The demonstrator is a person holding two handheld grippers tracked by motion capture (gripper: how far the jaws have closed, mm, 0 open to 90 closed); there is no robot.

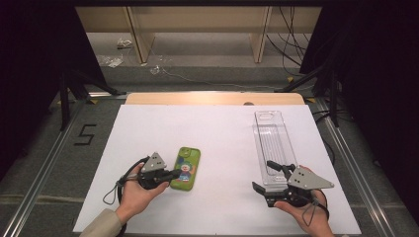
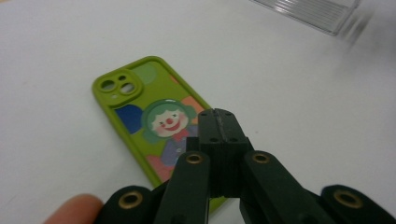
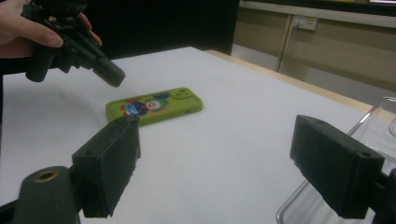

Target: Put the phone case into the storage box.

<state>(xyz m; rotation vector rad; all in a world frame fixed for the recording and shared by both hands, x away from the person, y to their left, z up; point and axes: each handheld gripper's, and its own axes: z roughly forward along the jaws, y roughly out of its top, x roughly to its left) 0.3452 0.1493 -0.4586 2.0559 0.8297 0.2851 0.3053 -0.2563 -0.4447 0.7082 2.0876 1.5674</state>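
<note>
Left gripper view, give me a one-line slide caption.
Shut left gripper poised over a green clown-print phone case lying on the white table.

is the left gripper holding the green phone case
No, the left gripper has its jaws shut together on nothing, above the green phone case lying flat on the table.

A white sheet (image 1: 222, 138) covers the wooden table (image 1: 212, 98).

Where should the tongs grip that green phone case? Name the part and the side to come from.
Grip the green phone case across its two long edges near the middle, from above. It lies flat on the white sheet, narrow enough crosswise; the shut left tongs must open first.
</note>
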